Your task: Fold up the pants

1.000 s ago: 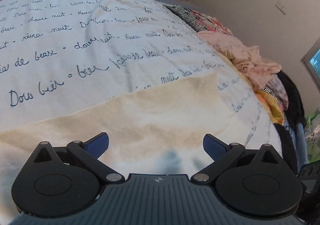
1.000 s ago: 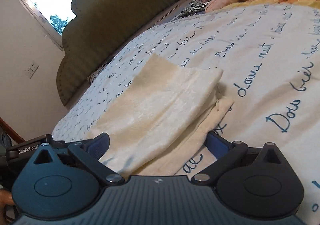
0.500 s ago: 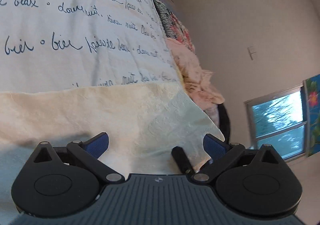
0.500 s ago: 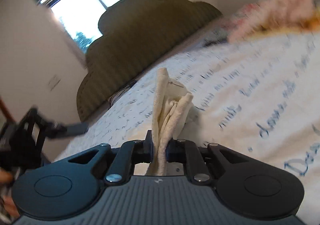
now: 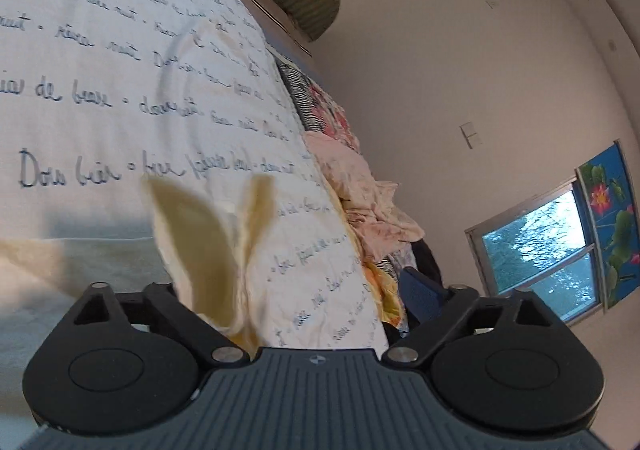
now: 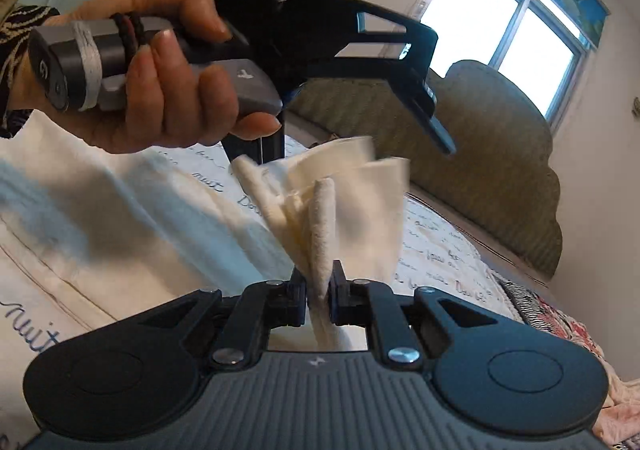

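The cream pants (image 6: 340, 210) lie folded on the bed with the script-print cover (image 5: 100, 90). My right gripper (image 6: 318, 292) is shut on a bunched edge of the pants, which stand up in folds between its fingers. My left gripper (image 5: 296, 290) is open; a lifted flap of the pants (image 5: 200, 246) hangs in front of its left finger, and its blue right pad (image 5: 418, 294) is bare. In the right wrist view the left gripper (image 6: 340, 62) is held in a hand just above the raised cloth.
A padded olive headboard (image 6: 500, 130) stands behind the bed. A heap of pink and patterned clothes (image 5: 360, 186) lies along the bed's right side. A window (image 5: 548, 254) is in the wall beyond.
My right gripper has lifted the pants edge it closed on half a second ago. My left gripper has risen and tilted; the cloth under it has been pulled up into a flap.
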Demonstrator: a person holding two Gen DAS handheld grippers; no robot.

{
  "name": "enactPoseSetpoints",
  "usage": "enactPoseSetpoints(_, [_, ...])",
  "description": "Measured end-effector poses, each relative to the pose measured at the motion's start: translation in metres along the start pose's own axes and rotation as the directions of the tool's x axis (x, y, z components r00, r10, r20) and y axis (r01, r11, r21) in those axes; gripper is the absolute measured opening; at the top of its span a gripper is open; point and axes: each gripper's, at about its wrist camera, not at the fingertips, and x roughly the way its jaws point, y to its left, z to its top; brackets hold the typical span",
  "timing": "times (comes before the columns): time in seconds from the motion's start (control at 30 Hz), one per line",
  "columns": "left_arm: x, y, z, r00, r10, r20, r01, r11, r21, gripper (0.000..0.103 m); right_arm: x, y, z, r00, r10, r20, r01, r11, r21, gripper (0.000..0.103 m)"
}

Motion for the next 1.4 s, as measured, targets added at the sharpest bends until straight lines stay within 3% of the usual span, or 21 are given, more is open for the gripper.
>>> enactPoseSetpoints(0.1, [-0.009, 0.017, -0.004, 0.998, 0.064, 0.0, -0.064, 0.997, -0.036, 0.025, 0.002, 0.006, 0.005, 1.0, 0.001, 0.005, -0.001, 1.0, 0.02, 0.011])
enactPoseSetpoints(0.17, [-0.024, 0.022, -0.007, 0.992, 0.121, 0.028, -0.121, 0.993, -0.01, 0.014, 0.003, 0.009, 0.009, 1.0, 0.011, 0.005, -0.011, 1.0, 0.022, 0.011])
enactPoseSetpoints(0.23, [-0.044, 0.018, -0.012, 0.979, 0.188, 0.078, -0.193, 0.98, 0.054, 0.01, 0.002, 0.016, 0.016, 0.999, 0.032, 0.011, -0.032, 0.999, 0.012, 0.011])
enactPoseSetpoints(0.3, [-0.068, 0.01, -0.02, 0.961, 0.24, 0.139, -0.257, 0.959, 0.121, 0.009, 0.0, 0.026, 0.023, 0.997, 0.069, 0.028, -0.07, 0.998, 0.0, 0.011])
enactPoseSetpoints(0.4, [-0.11, 0.005, -0.033, 0.919, 0.331, 0.212, -0.367, 0.915, 0.165, 0.009, -0.005, 0.048, 0.033, 0.989, 0.135, 0.059, -0.134, 0.991, -0.025, 0.011])
enactPoseSetpoints(0.57, [-0.151, 0.02, -0.053, 0.841, 0.486, 0.237, -0.525, 0.839, 0.143, 0.009, -0.002, 0.093, 0.047, 0.959, 0.271, 0.08, -0.264, 0.961, -0.084, 0.011])
enactPoseSetpoints(0.67, [-0.16, 0.036, -0.063, 0.807, 0.544, 0.228, -0.579, 0.804, 0.131, 0.009, 0.001, 0.116, 0.051, 0.939, 0.338, 0.062, -0.33, 0.937, -0.115, 0.011])
enactPoseSetpoints(0.8, [-0.161, 0.053, -0.076, 0.789, 0.578, 0.207, -0.606, 0.787, 0.117, 0.011, 0.014, 0.14, 0.046, 0.919, 0.392, -0.04, -0.394, 0.909, -0.136, 0.013])
enactPoseSetpoints(0.9, [-0.163, 0.049, -0.082, 0.773, 0.587, 0.241, -0.627, 0.765, 0.15, 0.015, 0.009, 0.143, 0.045, 0.927, 0.372, -0.055, -0.376, 0.91, -0.176, 0.017])
enactPoseSetpoints(0.97, [-0.163, 0.046, -0.084, 0.765, 0.589, 0.26, -0.636, 0.754, 0.165, 0.015, -0.005, 0.131, 0.052, 0.896, 0.441, -0.052, -0.444, 0.884, -0.148, 0.019])
enactPoseSetpoints(1.03, [-0.163, 0.043, -0.086, 0.757, 0.588, 0.285, -0.646, 0.74, 0.188, 0.015, -0.019, 0.1, 0.056, 0.855, 0.518, -0.006, -0.518, 0.854, -0.045, 0.019])
enactPoseSetpoints(1.07, [-0.161, 0.041, -0.087, 0.747, 0.592, 0.301, -0.657, 0.727, 0.2, 0.015, -0.022, 0.082, 0.057, 0.851, 0.524, 0.027, -0.525, 0.851, 0.012, 0.019])
enactPoseSetpoints(1.13, [-0.156, 0.036, -0.089, 0.724, 0.61, 0.322, -0.685, 0.691, 0.231, 0.016, -0.017, 0.044, 0.058, 0.88, 0.469, 0.075, -0.475, 0.87, 0.134, 0.019])
enactPoseSetpoints(1.23, [-0.154, 0.039, -0.09, 0.712, 0.615, 0.338, -0.695, 0.687, 0.214, 0.016, 0.015, 0.011, 0.057, 0.942, 0.334, 0.028, -0.329, 0.904, 0.274, 0.019])
enactPoseSetpoints(1.27, [-0.154, 0.041, -0.09, 0.711, 0.619, 0.332, -0.696, 0.688, 0.207, 0.018, 0.029, 0.005, 0.054, 0.946, 0.323, -0.004, -0.306, 0.9, 0.312, 0.019])
enactPoseSetpoints(1.33, [-0.157, 0.043, -0.088, 0.709, 0.631, 0.315, -0.698, 0.692, 0.183, 0.026, 0.062, 0.005, 0.045, 0.934, 0.345, -0.093, -0.287, 0.879, 0.382, 0.019])
enactPoseSetpoints(1.4, [-0.167, 0.04, -0.088, 0.714, 0.632, 0.302, -0.692, 0.702, 0.167, 0.045, 0.084, 0.015, 0.034, 0.915, 0.356, -0.19, -0.258, 0.878, 0.404, 0.019])
